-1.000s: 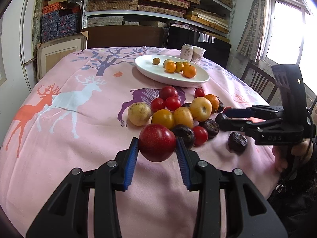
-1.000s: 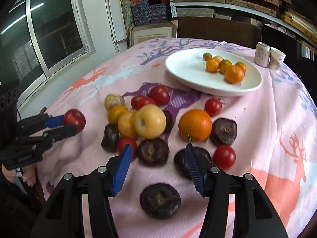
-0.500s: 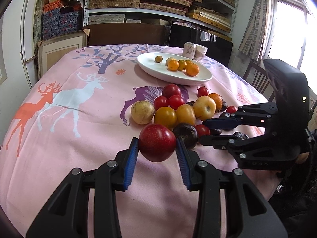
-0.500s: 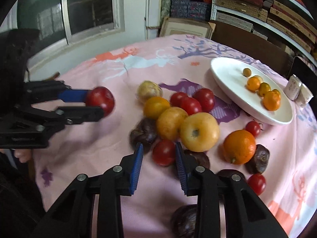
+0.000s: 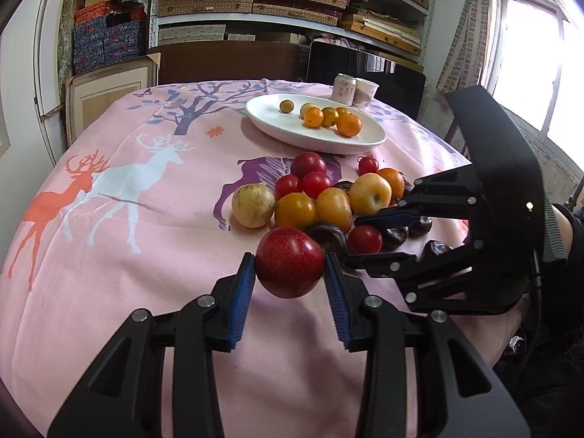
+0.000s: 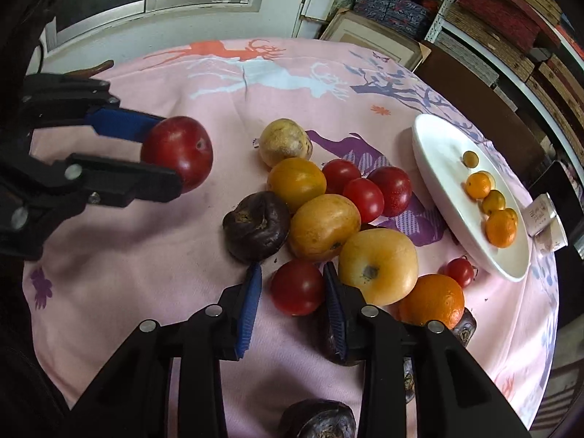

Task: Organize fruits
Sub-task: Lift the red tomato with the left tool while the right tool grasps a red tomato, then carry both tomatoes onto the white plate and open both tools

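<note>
My left gripper (image 5: 288,284) is shut on a red plum (image 5: 290,262) and holds it above the pink cloth; it also shows in the right wrist view (image 6: 177,153). My right gripper (image 6: 292,292) is open around a small red tomato (image 6: 297,286) that lies at the near edge of the fruit pile; its right pad touches the tomato and its left pad stands just clear. The pile holds yellow, orange, red and dark purple fruits (image 6: 323,226). A white plate (image 5: 277,124) with several small oranges (image 5: 348,124) lies beyond.
A can and a paper cup (image 5: 354,89) stand behind the plate. Dark purple fruits (image 6: 317,419) lie near the table's front edge under my right gripper. Shelves, boxes and a dark chair stand behind the round table.
My right gripper has moved forward and down into the pile and now straddles the red tomato. My left gripper has held the red plum almost still.
</note>
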Available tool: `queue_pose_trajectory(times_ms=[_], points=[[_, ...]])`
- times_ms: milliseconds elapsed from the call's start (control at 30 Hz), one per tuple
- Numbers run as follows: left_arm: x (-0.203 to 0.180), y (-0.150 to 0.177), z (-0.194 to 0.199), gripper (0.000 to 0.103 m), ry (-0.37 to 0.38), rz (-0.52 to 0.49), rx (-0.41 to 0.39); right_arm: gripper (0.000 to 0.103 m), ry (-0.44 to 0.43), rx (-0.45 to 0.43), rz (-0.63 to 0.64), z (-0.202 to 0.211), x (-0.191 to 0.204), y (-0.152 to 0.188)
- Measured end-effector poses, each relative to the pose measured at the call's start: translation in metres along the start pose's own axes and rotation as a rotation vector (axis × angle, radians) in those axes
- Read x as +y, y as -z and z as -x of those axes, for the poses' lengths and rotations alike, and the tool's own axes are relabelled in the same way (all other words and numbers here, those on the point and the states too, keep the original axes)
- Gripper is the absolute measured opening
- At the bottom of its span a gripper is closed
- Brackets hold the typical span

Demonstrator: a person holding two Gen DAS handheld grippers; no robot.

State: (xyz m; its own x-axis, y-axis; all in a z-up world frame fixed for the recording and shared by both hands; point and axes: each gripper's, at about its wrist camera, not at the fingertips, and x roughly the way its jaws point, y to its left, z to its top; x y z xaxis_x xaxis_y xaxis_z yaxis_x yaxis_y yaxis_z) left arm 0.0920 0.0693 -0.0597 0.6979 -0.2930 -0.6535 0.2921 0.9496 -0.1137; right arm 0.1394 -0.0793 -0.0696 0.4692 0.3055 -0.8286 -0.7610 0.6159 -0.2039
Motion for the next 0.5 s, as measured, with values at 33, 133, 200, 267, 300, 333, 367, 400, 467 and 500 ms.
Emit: queue_pose_trajectory(times_ms=[33, 133, 200, 267, 300, 333, 367, 400, 467, 500], points=[[0.000, 0.000, 0.001, 0.038, 0.000, -0.001, -0.001, 0.030, -0.001, 0.001, -0.012, 0.000, -0.001, 0.000], [0.000, -0.001, 0.001, 0.038, -0.004, 0.002, -0.002, 0.027, -0.008, -0.018, -0.060, 0.006, -0.006, 0.006], [-0.001, -0.002, 0.002, 0.038, -0.004, 0.002, -0.003, 0.027, -0.010, -0.049, -0.092, 0.015, -0.009, 0.012], [-0.002, -0.004, 0.002, 0.038, -0.002, -0.001, -0.003, 0.027, -0.015, -0.075, -0.128, 0.026, -0.015, 0.017], [-0.003, -0.005, 0.002, 0.038, 0.001, -0.002, -0.004, 0.027, -0.016, -0.090, -0.148, 0.032, -0.019, 0.020], [-0.005, -0.007, 0.002, 0.038, 0.005, -0.006, -0.004, 0.027, -0.016, -0.102, -0.166, 0.038, -0.023, 0.022], [-0.006, -0.009, 0.003, 0.038, 0.007, -0.009, -0.006, 0.027, -0.016, -0.115, -0.189, 0.045, -0.030, 0.024], [-0.007, -0.011, 0.003, 0.038, 0.008, -0.013, -0.008, 0.027, -0.009, -0.128, -0.217, 0.051, -0.038, 0.027], [-0.010, -0.017, 0.004, 0.038, 0.011, -0.020, -0.015, 0.027, 0.024, -0.151, -0.273, 0.062, -0.055, 0.031], [-0.012, -0.020, 0.004, 0.038, 0.013, -0.024, -0.019, 0.027, 0.040, -0.164, -0.311, 0.069, -0.067, 0.035]])
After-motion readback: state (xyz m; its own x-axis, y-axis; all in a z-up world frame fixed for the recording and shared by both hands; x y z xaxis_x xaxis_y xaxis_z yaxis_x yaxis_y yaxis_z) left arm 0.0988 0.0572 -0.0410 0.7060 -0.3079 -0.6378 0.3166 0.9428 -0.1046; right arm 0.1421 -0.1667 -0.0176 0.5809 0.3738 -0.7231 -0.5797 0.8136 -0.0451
